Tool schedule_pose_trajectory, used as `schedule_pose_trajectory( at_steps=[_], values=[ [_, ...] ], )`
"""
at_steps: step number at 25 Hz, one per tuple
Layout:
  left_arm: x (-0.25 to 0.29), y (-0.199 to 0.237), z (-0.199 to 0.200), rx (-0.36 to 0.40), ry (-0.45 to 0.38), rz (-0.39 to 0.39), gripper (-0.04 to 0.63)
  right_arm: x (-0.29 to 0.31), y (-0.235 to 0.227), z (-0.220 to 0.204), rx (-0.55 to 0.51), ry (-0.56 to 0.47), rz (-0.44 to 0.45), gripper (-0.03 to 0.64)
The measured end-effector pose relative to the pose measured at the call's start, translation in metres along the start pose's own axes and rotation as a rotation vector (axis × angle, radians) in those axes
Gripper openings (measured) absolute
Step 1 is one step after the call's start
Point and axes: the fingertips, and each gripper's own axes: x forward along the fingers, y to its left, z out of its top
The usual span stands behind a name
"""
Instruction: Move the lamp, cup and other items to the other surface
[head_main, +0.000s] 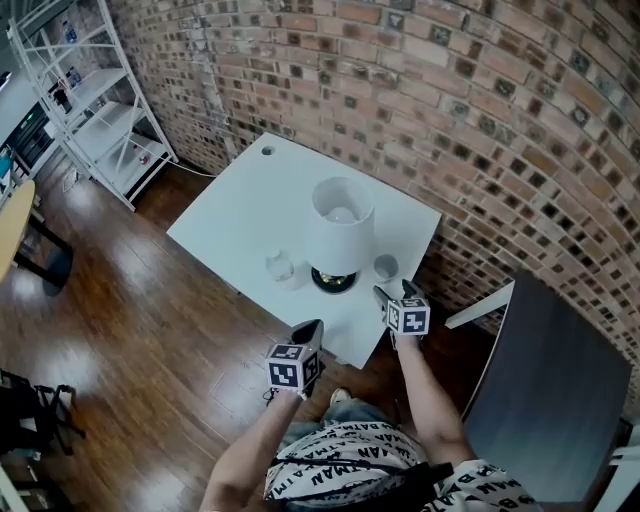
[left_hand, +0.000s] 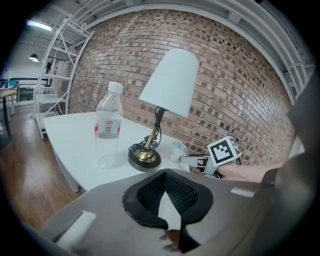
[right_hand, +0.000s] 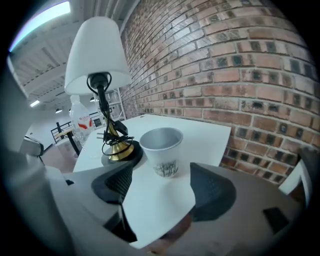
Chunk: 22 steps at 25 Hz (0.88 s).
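On the white table (head_main: 235, 215) a lamp (head_main: 340, 232) with a white shade and a brass stem stands on a black base. A clear water bottle (head_main: 280, 267) is to its left and a small white cup (head_main: 386, 266) to its right. My right gripper (head_main: 396, 290) is open at the table's near edge. In the right gripper view the cup (right_hand: 162, 147) stands just beyond the spread jaws of the right gripper (right_hand: 161, 172), untouched. My left gripper (head_main: 312, 328) hangs off the near edge, shut and empty, its tips together. From the left gripper (left_hand: 165, 175) the lamp (left_hand: 167, 82) and bottle (left_hand: 108, 127) lie ahead.
A brick wall (head_main: 480, 110) runs behind the table. To the right lies a dark grey surface (head_main: 555, 400). A white shelf rack (head_main: 95, 100) stands at the far left over the wooden floor (head_main: 130, 330). The lamp's cord is coiled at its base (right_hand: 117, 145).
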Motion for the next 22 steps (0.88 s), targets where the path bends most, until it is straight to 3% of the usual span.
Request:
schedule_pose_trajectory(
  at_steps=[1, 6, 7, 11, 22],
  values=[
    [-0.004, -0.001, 0.004, 0.004, -0.003, -0.004, 0.0, -0.015, 0.004, 0.003, 0.019, -0.018, -0.002, 0.369],
    [-0.03, -0.008, 0.017, 0.036, -0.027, -0.041, 0.0, -0.081, 0.026, 0.012, 0.002, -0.107, -0.023, 0.18],
    [-0.035, -0.009, 0.017, 0.036, -0.031, -0.052, 0.0, -0.092, 0.033, 0.012, 0.001, -0.117, -0.024, 0.175],
    [-0.056, -0.013, 0.017, 0.044, -0.04, -0.085, 0.0, -0.126, 0.061, 0.012, 0.004, -0.156, -0.018, 0.0],
    [-0.105, -0.019, -0.003, 0.067, -0.052, -0.173, 0.0, -0.162, 0.157, -0.036, -0.004, -0.147, 0.016, 0.0]
  ],
)
